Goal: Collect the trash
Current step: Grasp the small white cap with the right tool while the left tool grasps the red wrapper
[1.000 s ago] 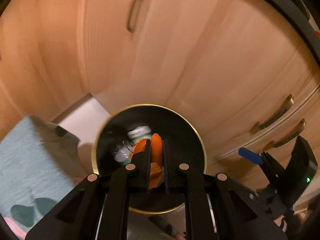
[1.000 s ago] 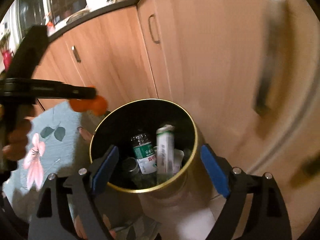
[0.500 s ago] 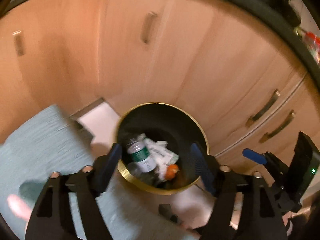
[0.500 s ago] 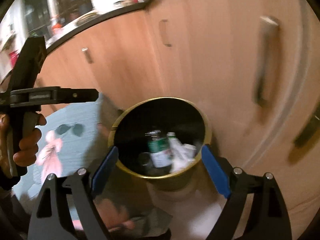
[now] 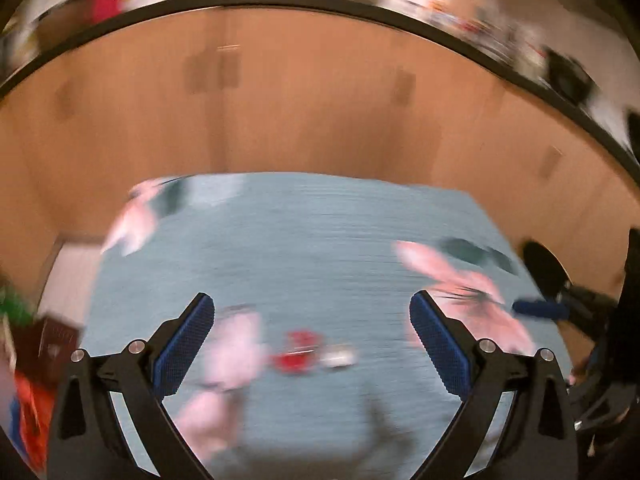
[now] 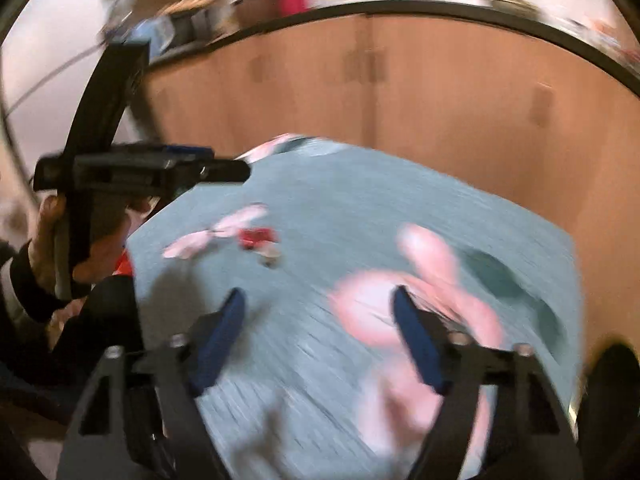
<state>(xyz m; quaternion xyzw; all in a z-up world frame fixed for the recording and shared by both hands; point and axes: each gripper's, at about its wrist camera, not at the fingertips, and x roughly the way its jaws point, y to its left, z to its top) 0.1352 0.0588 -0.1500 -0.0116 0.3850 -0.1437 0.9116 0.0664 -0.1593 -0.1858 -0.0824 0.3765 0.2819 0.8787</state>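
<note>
Both views are motion-blurred. A small red piece of trash (image 5: 298,354) with a whitish scrap (image 5: 338,356) beside it lies on the blue-green flowered rug (image 5: 320,240). My left gripper (image 5: 310,320) hovers over it, its jaws opening wide, with nothing pressed between the pads. The right wrist view shows the same red trash (image 6: 256,236) farther off on the rug (image 6: 360,208). There a hand holds the left gripper (image 6: 224,170) at the left. My right gripper (image 6: 318,308) hangs over a pink flower, its jaws closing on nothing.
The black, gold-rimmed bin (image 5: 544,272) sits at the rug's right edge, and shows again as a dark bin (image 6: 616,380) at lower right. Wooden cabinet doors (image 5: 320,100) ring the rug. Dark and red packages (image 5: 48,344) lie off its left side.
The left gripper let an orange peel fall into the bin and opened. Both views then swung fast from the bin to the rug. The right jaws have narrowed.
</note>
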